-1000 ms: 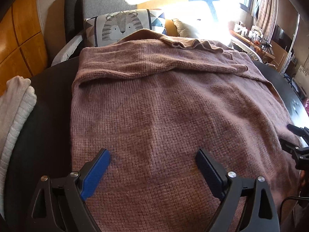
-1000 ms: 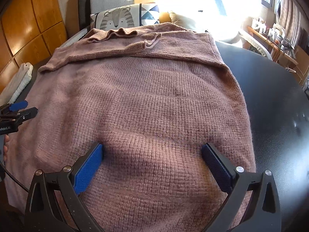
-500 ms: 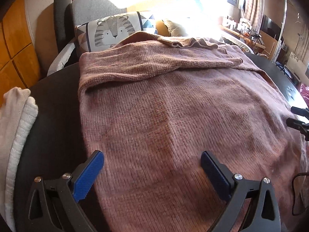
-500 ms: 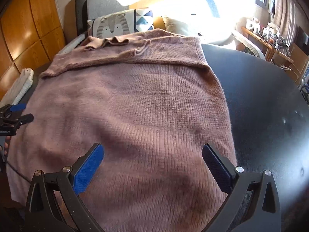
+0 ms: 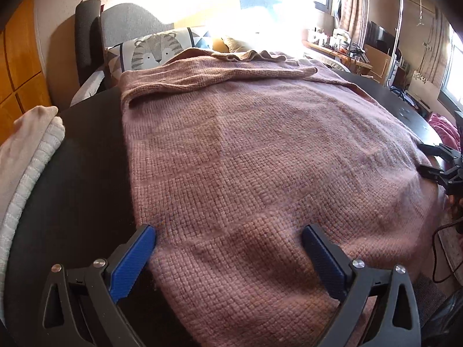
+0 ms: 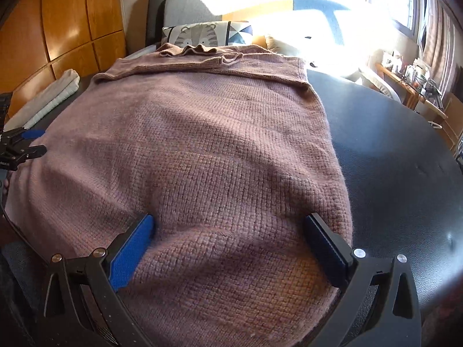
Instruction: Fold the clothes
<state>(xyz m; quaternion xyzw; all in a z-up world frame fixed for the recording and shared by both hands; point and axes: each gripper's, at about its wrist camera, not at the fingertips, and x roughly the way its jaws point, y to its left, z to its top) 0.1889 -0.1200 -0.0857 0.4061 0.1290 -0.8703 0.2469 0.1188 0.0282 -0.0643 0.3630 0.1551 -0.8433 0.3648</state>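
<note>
From the left wrist, the left claw (image 5: pixel 228 248) gapes wide over the near hem of the mauve knit sweater (image 5: pixel 254 150), spread flat on the dark surface (image 5: pixel 86 173).

From the right wrist, the right claw (image 6: pixel 228 240) is equally wide at the hem's other corner. Soft, floppy, likely weighty; pinch the hem corners.

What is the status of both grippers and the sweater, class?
Left gripper open, right gripper open, both at near hem. Mauve knitted sweater flat on black table, sleeves folded across top. Folded white cloth off left, clear.
</note>
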